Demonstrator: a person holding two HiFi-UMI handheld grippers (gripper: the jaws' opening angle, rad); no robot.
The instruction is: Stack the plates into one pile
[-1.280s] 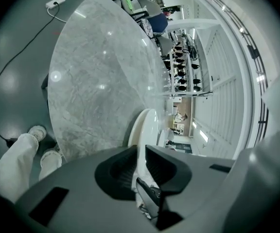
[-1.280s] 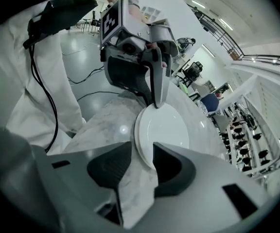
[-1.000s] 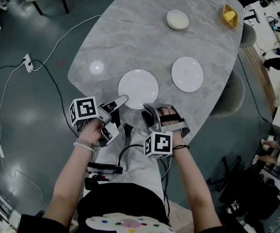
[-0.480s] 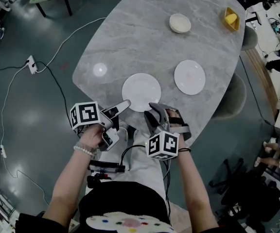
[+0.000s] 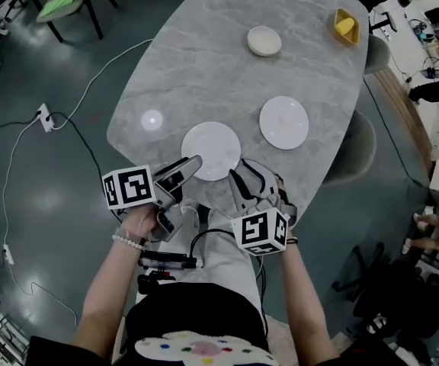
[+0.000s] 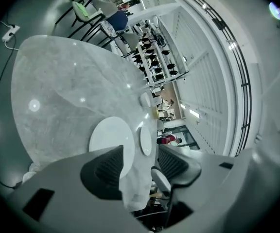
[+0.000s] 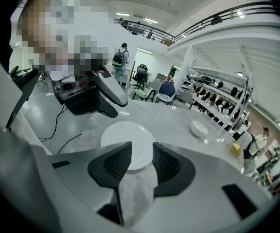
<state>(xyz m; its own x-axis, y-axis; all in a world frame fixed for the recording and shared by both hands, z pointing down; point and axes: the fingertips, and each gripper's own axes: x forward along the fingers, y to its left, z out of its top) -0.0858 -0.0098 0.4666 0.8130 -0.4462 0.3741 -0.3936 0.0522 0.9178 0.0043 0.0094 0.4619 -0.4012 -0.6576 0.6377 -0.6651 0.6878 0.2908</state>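
Two white plates lie apart on the grey marble table (image 5: 204, 59): a near plate (image 5: 211, 150) by the front edge and a second plate (image 5: 284, 121) to its right. My left gripper (image 5: 183, 193) hovers just before the table's edge, left of the near plate, jaws wide open and empty. In the left gripper view (image 6: 141, 152) both the near plate (image 6: 112, 135) and the second plate (image 6: 145, 140) show beyond it. My right gripper (image 5: 256, 175) hangs at the edge right of the near plate; its jaws (image 7: 141, 154) are closing with nothing between them, aimed at that plate (image 7: 125, 132).
A small white bowl (image 5: 264, 40) and a yellow dish (image 5: 346, 25) sit at the table's far side. A grey chair (image 5: 357, 147) stands under the right edge. Cables (image 5: 90, 75) run over the floor at the left. People stand in the far background.
Both grippers have risen from below the table's edge and rolled. The left jaws have spread wider. The plates have not moved on the table.
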